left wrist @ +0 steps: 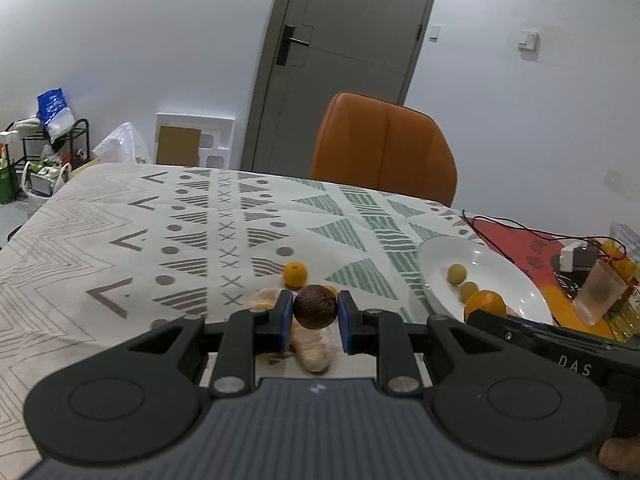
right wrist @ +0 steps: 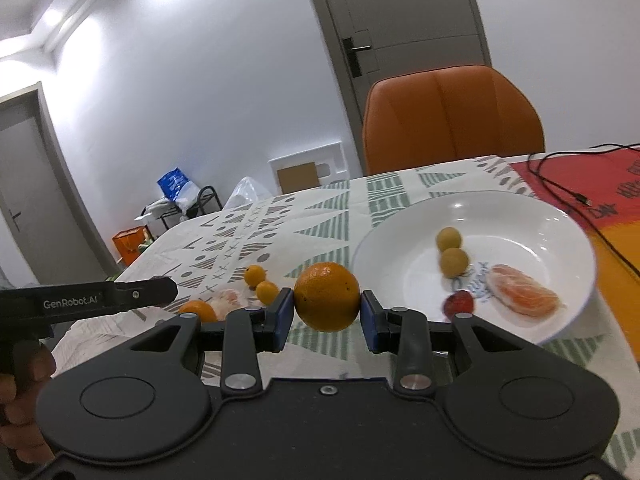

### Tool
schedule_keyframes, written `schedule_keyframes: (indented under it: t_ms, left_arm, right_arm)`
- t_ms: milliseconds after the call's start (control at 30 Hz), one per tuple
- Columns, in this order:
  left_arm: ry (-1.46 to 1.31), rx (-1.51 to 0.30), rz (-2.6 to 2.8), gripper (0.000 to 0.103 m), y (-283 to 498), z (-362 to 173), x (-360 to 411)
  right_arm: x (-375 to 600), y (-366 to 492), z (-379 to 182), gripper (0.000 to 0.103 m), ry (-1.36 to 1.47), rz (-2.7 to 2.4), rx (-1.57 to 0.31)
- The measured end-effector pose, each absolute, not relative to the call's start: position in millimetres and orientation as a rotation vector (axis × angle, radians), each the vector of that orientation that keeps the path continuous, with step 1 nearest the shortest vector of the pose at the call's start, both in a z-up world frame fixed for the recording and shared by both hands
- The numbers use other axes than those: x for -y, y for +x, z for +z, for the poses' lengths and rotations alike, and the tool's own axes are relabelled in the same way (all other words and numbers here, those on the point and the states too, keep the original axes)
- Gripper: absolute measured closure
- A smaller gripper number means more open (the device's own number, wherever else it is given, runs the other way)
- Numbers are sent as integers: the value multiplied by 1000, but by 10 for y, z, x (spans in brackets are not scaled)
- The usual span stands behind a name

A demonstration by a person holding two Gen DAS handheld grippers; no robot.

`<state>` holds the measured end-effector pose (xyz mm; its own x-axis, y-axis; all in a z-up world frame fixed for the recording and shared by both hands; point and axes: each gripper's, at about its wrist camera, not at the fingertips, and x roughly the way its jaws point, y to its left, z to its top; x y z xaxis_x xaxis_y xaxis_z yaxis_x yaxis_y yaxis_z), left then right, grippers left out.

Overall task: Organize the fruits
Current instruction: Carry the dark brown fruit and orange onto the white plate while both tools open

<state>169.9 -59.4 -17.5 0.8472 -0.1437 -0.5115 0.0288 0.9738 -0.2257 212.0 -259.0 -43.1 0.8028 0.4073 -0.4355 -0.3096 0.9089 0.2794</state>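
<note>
With the left gripper (left wrist: 315,316) clamped on a dark brown wrinkled round fruit (left wrist: 315,306) and the right gripper (right wrist: 326,314) pinching a round orange (right wrist: 327,297) just beside the white ceramic plate (right wrist: 560,320), each should probably lower gently over bare plate before releasing.

We see our left gripper (left wrist: 315,322) as matte black plastic: two broad rounded shoulders with circular recesses, a ribbed grey centre panel, silver rivets on the linkage bars, and blue pads (left wrist: 285,320) lining the fingers. Our right gripper (right wrist: 326,316) matches it, with blue pads (right wrist: 283,318), silver pivots and a small screw. White lettering reads "DAS" and "GenRobot.AI".
</note>
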Motion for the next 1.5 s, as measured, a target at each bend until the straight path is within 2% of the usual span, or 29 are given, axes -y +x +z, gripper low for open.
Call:
schedule_keyframes:
  t_ms: [933, 1200, 1500]
  left_arm:
    - [-162, -567, -163, 81, 1880, -220, 1066]
    - [-142, -577, -174, 81, 1964, -244, 1163]
    - [-110, -577, -225, 81, 2095, -235, 1420]
  right_arm:
    - [3053, 2198, -597, 69, 271, 300, -509]
    - [3147, 2245, -617, 58, 281, 299, -489]
    - [3382, 2133, -598, 58, 311, 265, -482]
